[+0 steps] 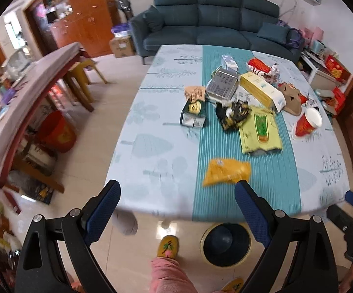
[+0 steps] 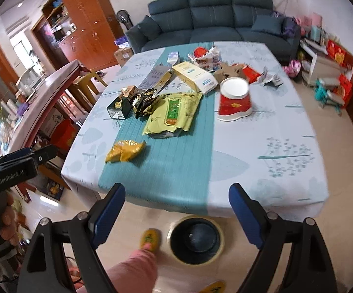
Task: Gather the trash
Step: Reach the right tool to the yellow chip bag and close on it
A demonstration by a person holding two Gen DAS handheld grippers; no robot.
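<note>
Trash litters the tabletop, which wears a pale leaf-print cloth with a teal striped band down the middle. Nearest item: yellow crinkled wrapper, on the teal band near the front edge, about 12 o'clock from the left gripper; in the right wrist view the same wrapper sits at 11 o'clock of the right gripper. Behind it a yellow-green foil pouch with a green and orange label, print too small to read. Black-and-gold crumpled wrapper shows "otti" lettering, touching the pouch's far left corner. Small dark box at its 9 o'clock. Grey flat carton with dense unreadable text, long cream-yellow box with a blue-and-white end, both further back. Red paper cup with white rim lies tipped over on the right cloth panel, gold pattern, unreadable. Red-and-white snack bag at the far edge.

Both pairs of jaws stand wide apart, holding nothing, hovering above the near tabletop edge. Left device body reads "GenRobot.AI" in the right wrist view, held by a hand.

Dark round bin with a yellowish rim sits on the floor below the front edge, beside yellow slippers and a pink trouser leg. Blue-green sofa stands beyond the tabletop. Frames slightly motion-blurred.
</note>
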